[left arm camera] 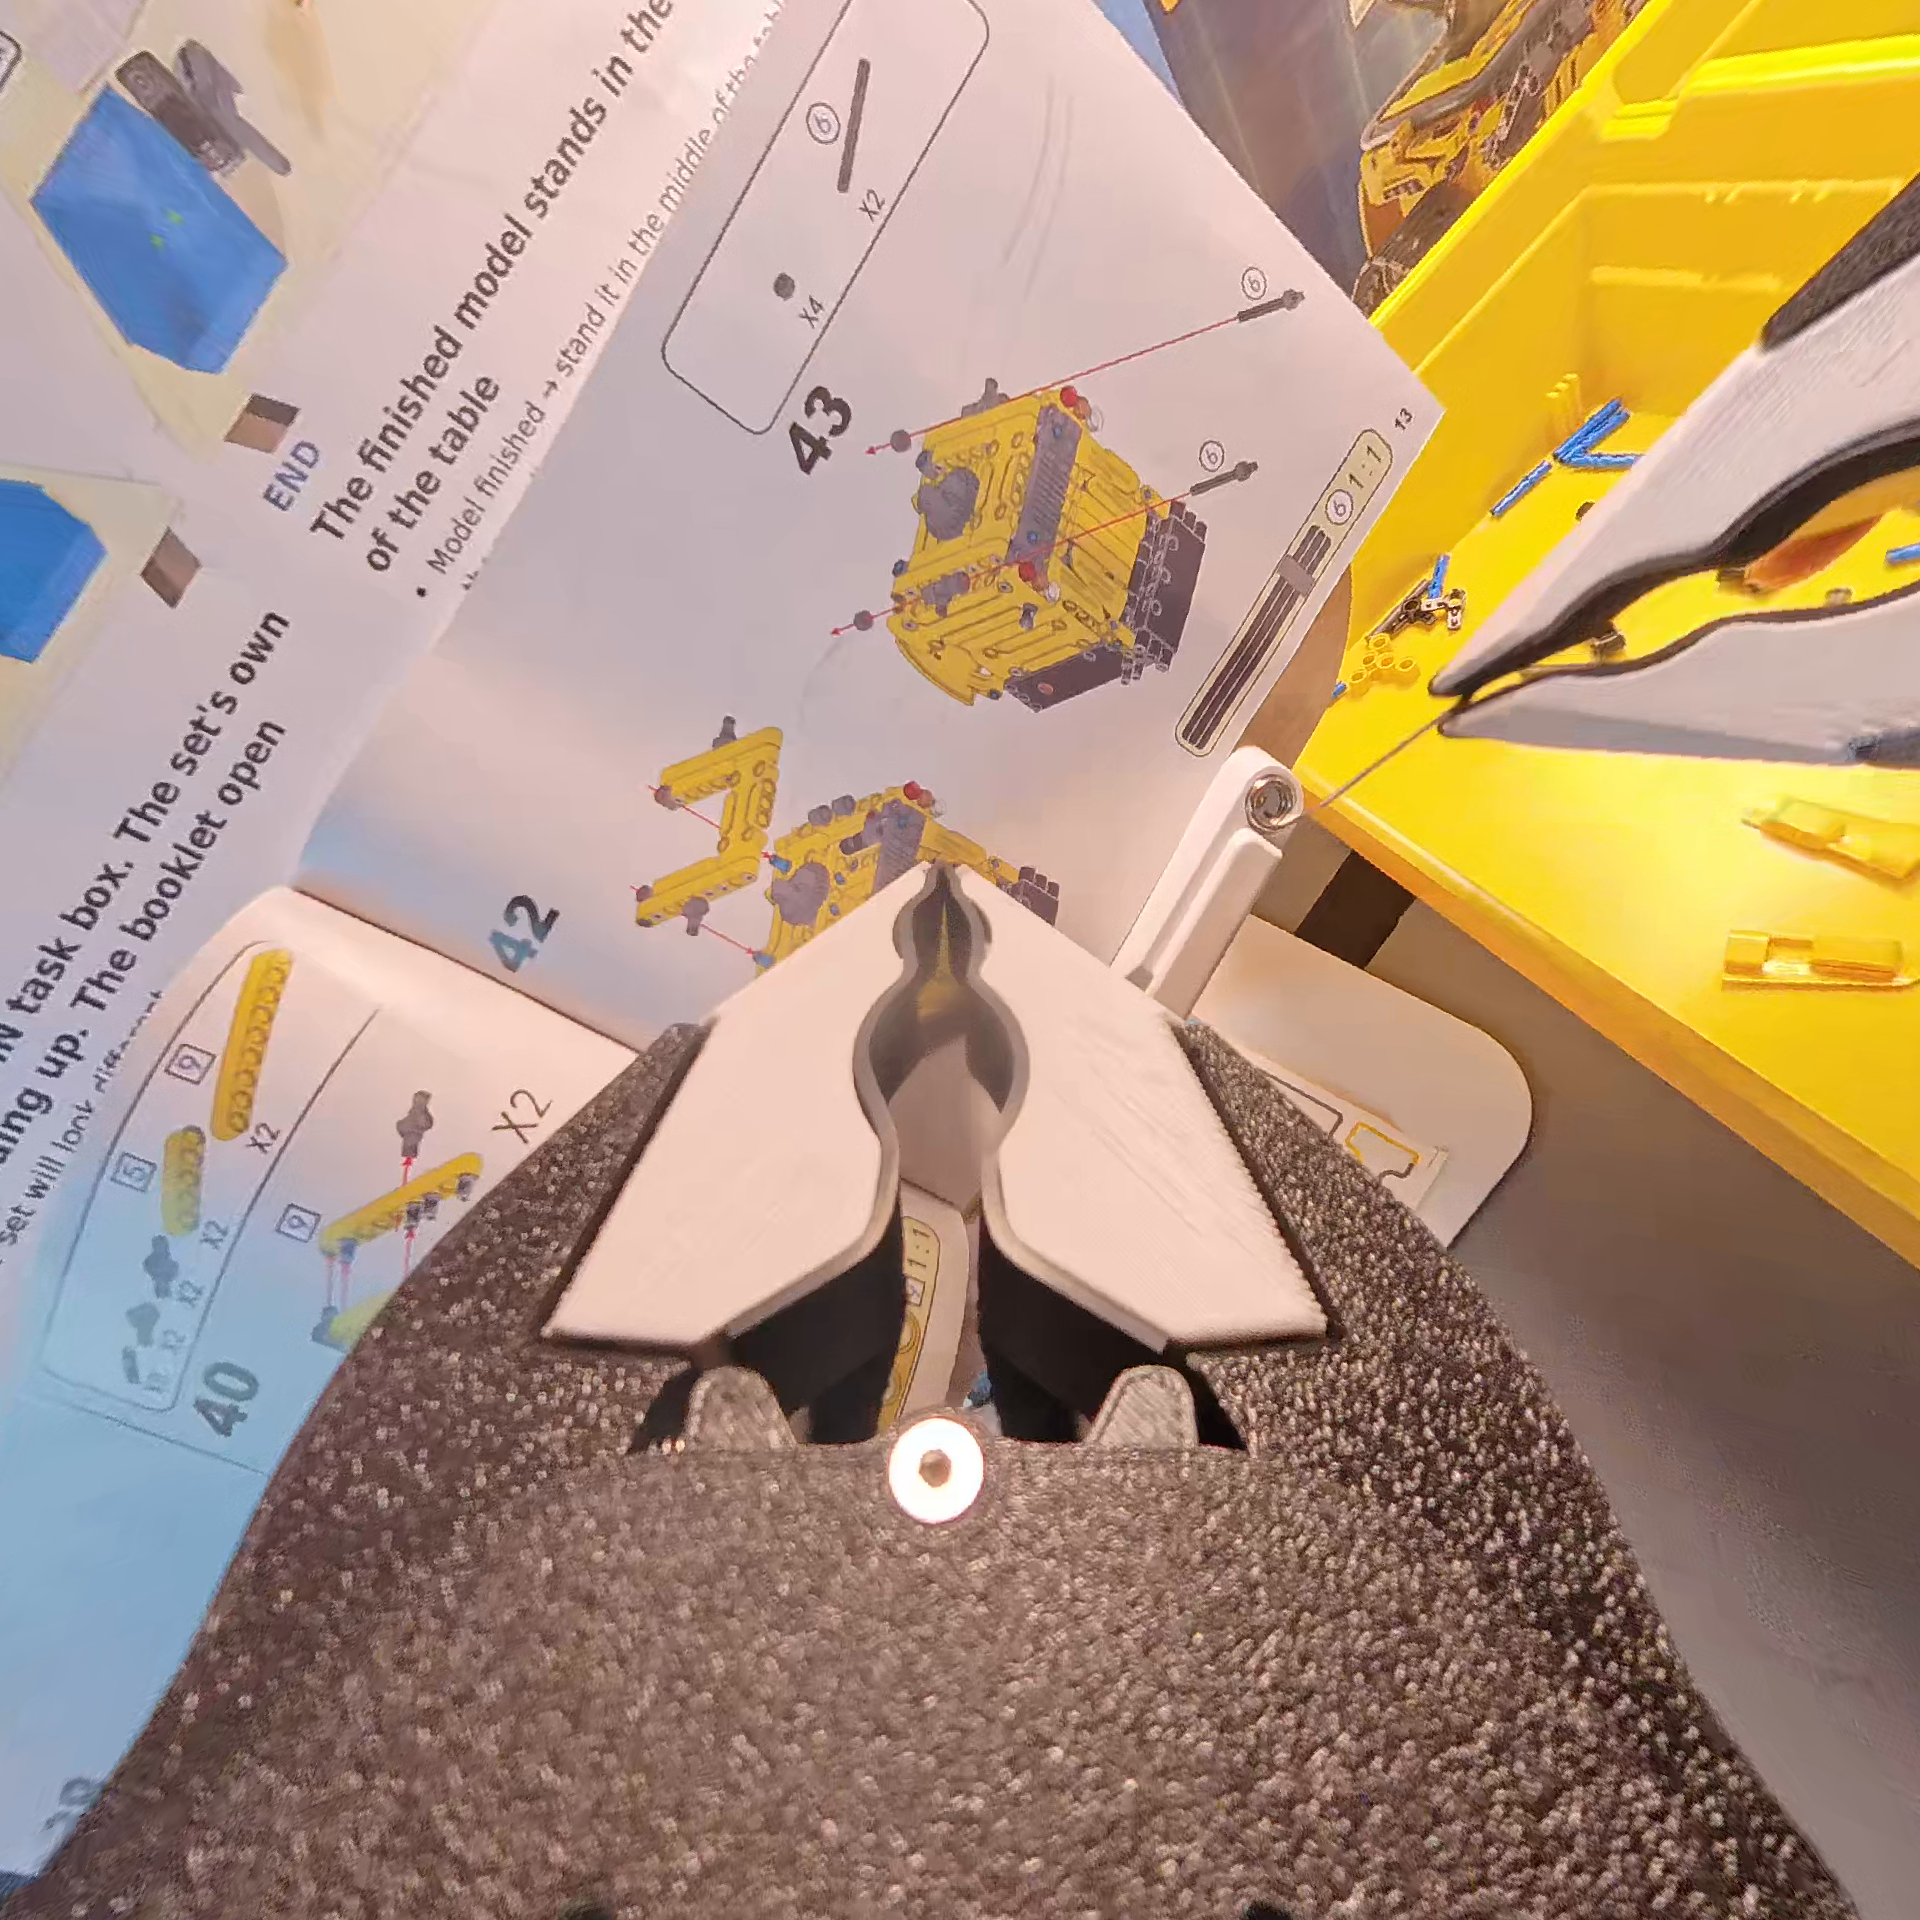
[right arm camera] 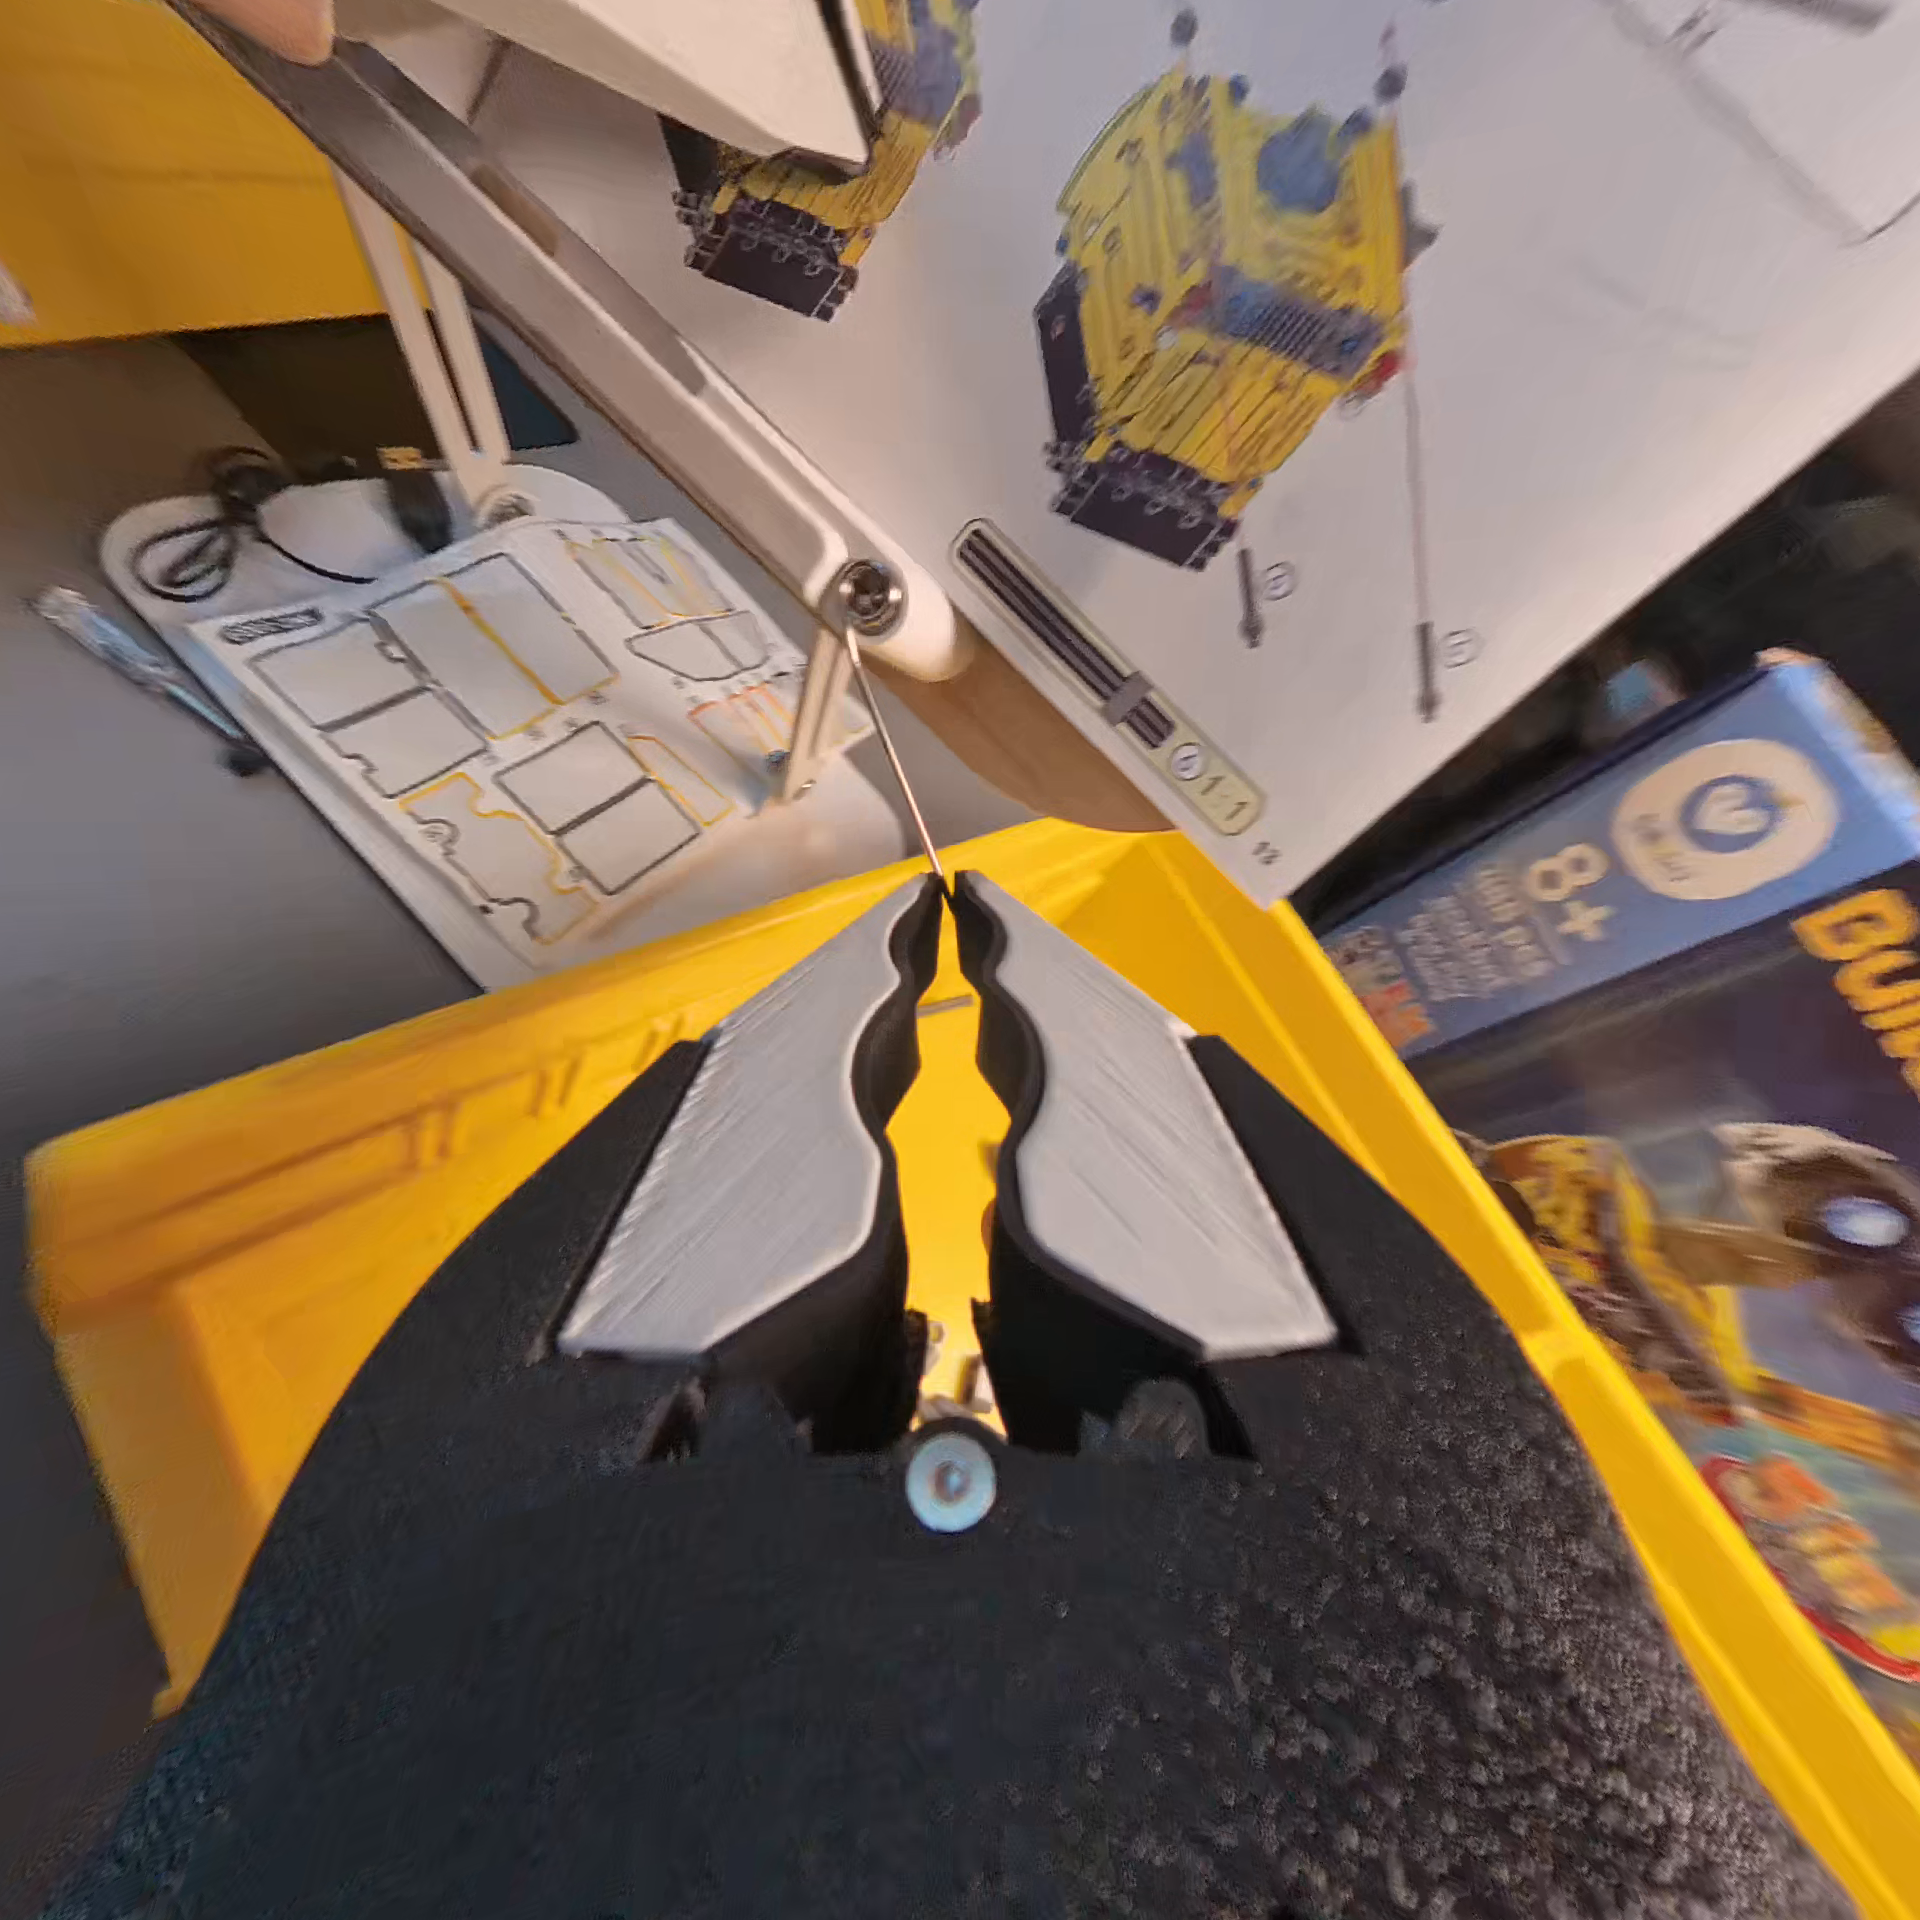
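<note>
Inventory, left to right:

1. Instruction booklet: open, propped on a stand, filling your left view from 9 to 1 o'clock. Thin paper that creases and tears easily.
2. Left claw: pressed together, with its tips against the lower page. You cannot tell whether any paper lies between them.
3. White book stand: just to the 2 o'clock side of the left claw. There is a pivot screw at the top of its arm, and a printed outline sheet on its base.
4. Page-holder wire: runs from the pivot screw out toward 2 o'clock. It is thin, stiff, springy, smooth and light, and likely to slip or twist. Hold it at the free end, away from the pivot.
5. Right claw: pinching the wire's free end at its very tips, above the tray's near corner.
6. Yellow sorting tray: at 3 o'clock of the stand. It holds small blue pins and other loose bits.
7. Set box: lies beside the tray, at 3 o'clock in your right view.
8. Grey desk: carries all of the above.
</note>
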Available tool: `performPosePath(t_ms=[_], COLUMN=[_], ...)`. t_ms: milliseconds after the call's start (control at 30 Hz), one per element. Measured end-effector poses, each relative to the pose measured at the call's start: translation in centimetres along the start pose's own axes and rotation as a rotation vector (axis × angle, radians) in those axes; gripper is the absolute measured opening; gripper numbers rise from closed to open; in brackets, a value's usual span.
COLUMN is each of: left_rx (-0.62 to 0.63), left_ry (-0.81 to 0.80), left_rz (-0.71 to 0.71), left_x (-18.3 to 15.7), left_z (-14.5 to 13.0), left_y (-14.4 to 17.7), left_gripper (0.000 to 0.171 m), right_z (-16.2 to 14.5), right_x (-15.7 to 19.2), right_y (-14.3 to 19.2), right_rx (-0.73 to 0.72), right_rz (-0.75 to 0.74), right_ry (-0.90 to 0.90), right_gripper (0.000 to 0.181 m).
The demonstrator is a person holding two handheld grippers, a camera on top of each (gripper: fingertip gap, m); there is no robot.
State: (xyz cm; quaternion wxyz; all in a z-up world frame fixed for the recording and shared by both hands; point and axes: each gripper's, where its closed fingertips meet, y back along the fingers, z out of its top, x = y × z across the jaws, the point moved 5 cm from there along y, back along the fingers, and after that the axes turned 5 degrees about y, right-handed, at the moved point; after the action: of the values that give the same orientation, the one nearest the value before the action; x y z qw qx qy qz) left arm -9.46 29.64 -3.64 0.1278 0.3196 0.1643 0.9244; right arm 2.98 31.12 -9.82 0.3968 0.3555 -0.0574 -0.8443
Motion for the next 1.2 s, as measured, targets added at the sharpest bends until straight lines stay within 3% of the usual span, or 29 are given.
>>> performPosePath(t_ms=[133,300,467,567,700,767,867,967,1067,1200], left_rx=[0.007,0.007,-0.008,-0.016,-0.032,-0.056,-0.149,-0.213,-0.217,-0.145], left_ry=[0.025,0.029,0.060,0.032,-0.003,0.026,0.055,0.146,0.217,0.232], left_rz=[-0.011,-0.018,-0.048,-0.031,-0.016,-0.051,-0.078,-0.069,-0.043,0.001], left_x=[0.1,0.1,0.1,0.0,0.0,0.0,0.4,1.1,2.2,3.6], left_z=[0.1,0.0,0.0,0.0,-0.1,-0.1,0.0,-0.5,-2.2,-5.2], left_y=[0.0,0.0,0.1,0.2,0.2,0.6,1.8,3.8,5.6,5.9], left_gripper=[0.000,0.000,0.000,0.000,0.001,0.002,0.013,0.014,0.014,0.013], right_z=[1.4,2.5,4.3,5.5,6.2,5.7,4.8,4.5,5.1,6.6], right_x=[-1.2,-1.0,-1.4,-2.0,-2.2,-2.3,-2.6,-2.6,-3.1,-2.8], right_y=[1.4,1.5,1.2,0.0,-0.1,0.7,1.4,0.8,-0.1,-1.3], right_rx=[-0.007,0.055,0.066,0.062,0.028,-0.041,-0.142,-0.213,-0.261,-0.256], right_rz=[-0.177,-0.384,-0.454,-0.425,-0.354,-0.289,-0.127,0.051,0.107,0.068], right_ry=[0.178,0.570,0.756,0.772,0.622,0.405,0.018,-0.267,-0.370,-0.280], right_gripper=[0.002,0.001,0.002,0.003,0.013,0.036,0.039,0.043,0.038,0.002])
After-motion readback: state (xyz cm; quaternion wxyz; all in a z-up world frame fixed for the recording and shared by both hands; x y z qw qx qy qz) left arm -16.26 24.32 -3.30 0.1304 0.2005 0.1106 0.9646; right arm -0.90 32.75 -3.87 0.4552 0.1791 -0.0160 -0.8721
